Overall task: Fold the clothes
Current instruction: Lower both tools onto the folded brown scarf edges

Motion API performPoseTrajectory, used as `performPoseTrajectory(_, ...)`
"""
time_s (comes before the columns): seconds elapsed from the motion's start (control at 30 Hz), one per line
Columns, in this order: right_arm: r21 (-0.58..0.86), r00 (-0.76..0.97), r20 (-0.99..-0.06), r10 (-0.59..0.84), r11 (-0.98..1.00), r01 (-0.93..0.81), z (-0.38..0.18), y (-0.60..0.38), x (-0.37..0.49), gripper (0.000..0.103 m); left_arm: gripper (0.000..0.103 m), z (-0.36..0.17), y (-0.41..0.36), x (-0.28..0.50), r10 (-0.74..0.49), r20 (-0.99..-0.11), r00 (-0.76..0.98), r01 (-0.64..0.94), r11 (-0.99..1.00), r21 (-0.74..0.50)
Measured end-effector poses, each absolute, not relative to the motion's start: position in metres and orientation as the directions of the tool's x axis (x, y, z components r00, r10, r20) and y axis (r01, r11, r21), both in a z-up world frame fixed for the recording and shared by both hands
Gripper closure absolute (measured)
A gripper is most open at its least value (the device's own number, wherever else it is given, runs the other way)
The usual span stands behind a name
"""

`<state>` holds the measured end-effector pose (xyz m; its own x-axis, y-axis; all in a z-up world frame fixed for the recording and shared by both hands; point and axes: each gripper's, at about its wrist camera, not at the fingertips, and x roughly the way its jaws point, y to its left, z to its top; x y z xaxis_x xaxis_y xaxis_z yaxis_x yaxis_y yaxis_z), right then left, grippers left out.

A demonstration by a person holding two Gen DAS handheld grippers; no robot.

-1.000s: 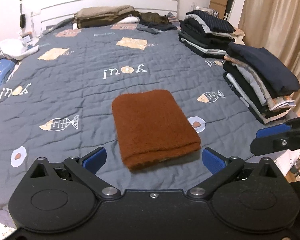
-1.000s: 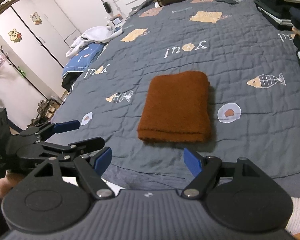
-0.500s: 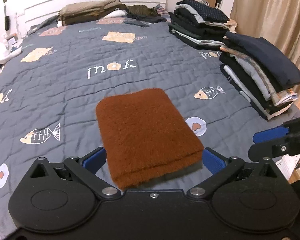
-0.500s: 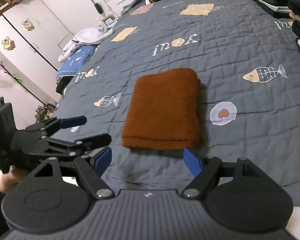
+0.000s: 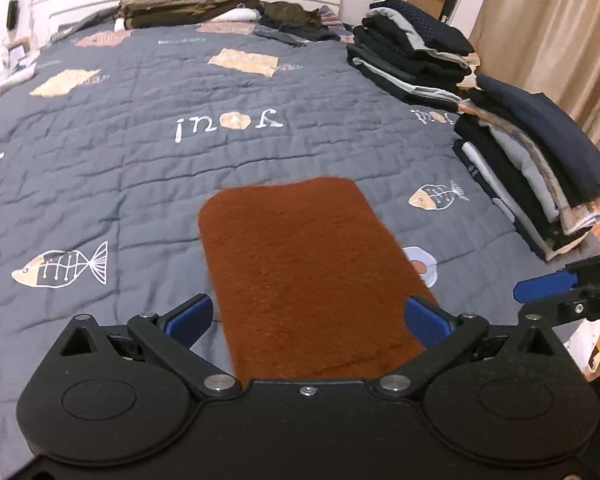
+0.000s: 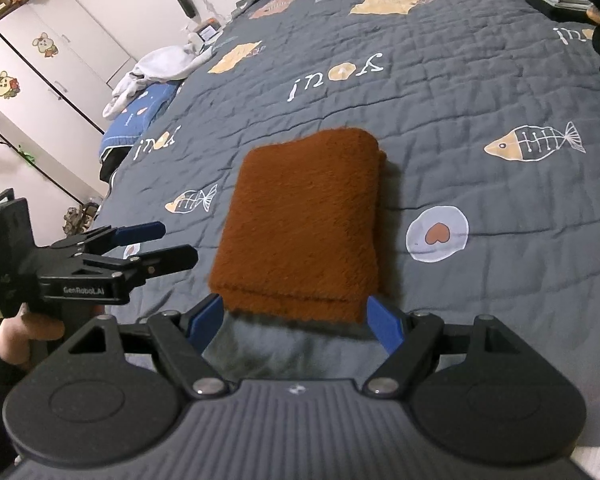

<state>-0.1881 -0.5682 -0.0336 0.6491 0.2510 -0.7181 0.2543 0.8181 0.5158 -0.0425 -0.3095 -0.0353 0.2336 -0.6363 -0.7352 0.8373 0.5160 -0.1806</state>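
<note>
I'm holding my left gripper (image 5: pixel 307 316) and right gripper (image 6: pixel 296 320) wide apart, gripping nothing, both hovering at the near edge of the folded rust-brown garment (image 6: pixel 304 220). It's lying flat on the grey quilt (image 5: pixel 140 168). Farther right, 2 stacks of folded clothes (image 5: pixel 532 184) are sitting.

Folded brown garment (image 5: pixel 312 272) on quilted bed (image 5: pixel 140 160)

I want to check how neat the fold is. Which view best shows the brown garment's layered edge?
The right wrist view: the folded brown garment lies whole on the quilt, with its stacked near edge facing the camera. The left wrist view shows only its fuzzy top; the near edge is hidden behind the gripper body.
</note>
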Motion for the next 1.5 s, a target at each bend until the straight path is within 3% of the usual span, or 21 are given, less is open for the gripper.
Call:
performPoseTrajectory(0.23,0.558,0.654,-0.695,0.3,0.798,0.227,-0.056,-0.586,-0.179,0.021,0.0,-0.063,-0.304,-0.01,-0.659,-0.729,0.185,0.804,0.528,-0.273)
performPoseTrajectory(0.63,0.7,0.689,-0.621,0.374,0.661,0.272,-0.104,-0.623,-0.184,0.008,0.0,-0.117,-0.307,0.065,-0.785,-0.616,-0.068,0.645,0.436,-0.627)
performPoseTrajectory(0.83,0.728,0.697,-0.599,0.395,0.631,0.268,-0.118,-0.626,-0.186,0.0,0.0,-0.135,-0.319,0.084,-0.785,-0.615,-0.076,0.623,0.444,-0.644)
performPoseTrajectory(1.1,0.767,0.687,-0.59,0.423,0.561,0.313,-0.136,-0.64,-0.189,0.0,0.0,-0.167,-0.34,0.103,-0.772,-0.619,-0.147,0.591,0.433,-0.68)
performPoseTrajectory(1.5,0.814,0.694,-0.549,0.466,0.486,0.317,-0.159,-0.654,-0.187,0.0,0.001,-0.165,-0.367,0.102,-0.773,-0.583,-0.249,0.615,0.339,-0.712)
